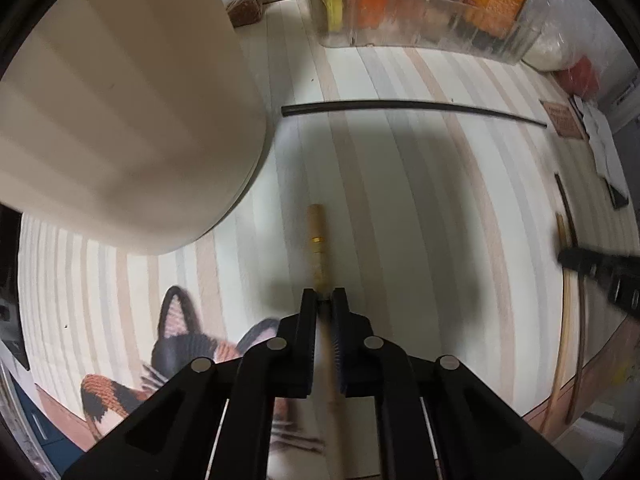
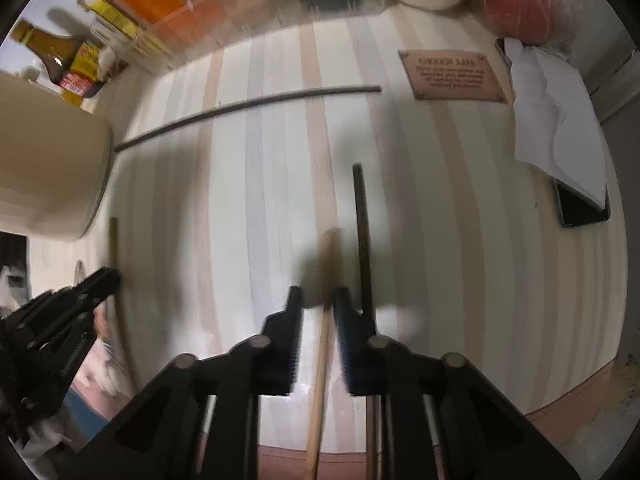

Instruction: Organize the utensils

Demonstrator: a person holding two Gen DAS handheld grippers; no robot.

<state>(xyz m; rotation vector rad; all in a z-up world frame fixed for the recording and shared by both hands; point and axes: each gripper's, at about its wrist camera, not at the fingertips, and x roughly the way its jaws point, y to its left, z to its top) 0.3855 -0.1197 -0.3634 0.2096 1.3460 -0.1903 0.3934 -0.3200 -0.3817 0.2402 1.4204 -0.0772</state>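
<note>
My left gripper (image 1: pixel 324 294) is shut on a light wooden chopstick with a gold band (image 1: pixel 317 236), which points forward beside the cream holder (image 1: pixel 120 112). My right gripper (image 2: pixel 318 300) is open, its jaws on either side of a second light wooden chopstick (image 2: pixel 326 280) lying on the striped mat. A dark chopstick (image 2: pixel 363 240) lies just right of it, touching the right finger. Another dark chopstick (image 1: pixel 400 106) lies crosswise farther back; it also shows in the right wrist view (image 2: pixel 248 106). The right gripper shows at the right edge of the left wrist view (image 1: pixel 568 256).
A clear bin (image 1: pixel 420 24) of packets stands at the back. A sauce bottle (image 2: pixel 60 60), a small plaque (image 2: pixel 454 76), white paper (image 2: pixel 556 120) over a dark phone (image 2: pixel 580 208), and a red-and-white bag (image 2: pixel 516 4) lie around the striped cat-print mat (image 1: pixel 400 184).
</note>
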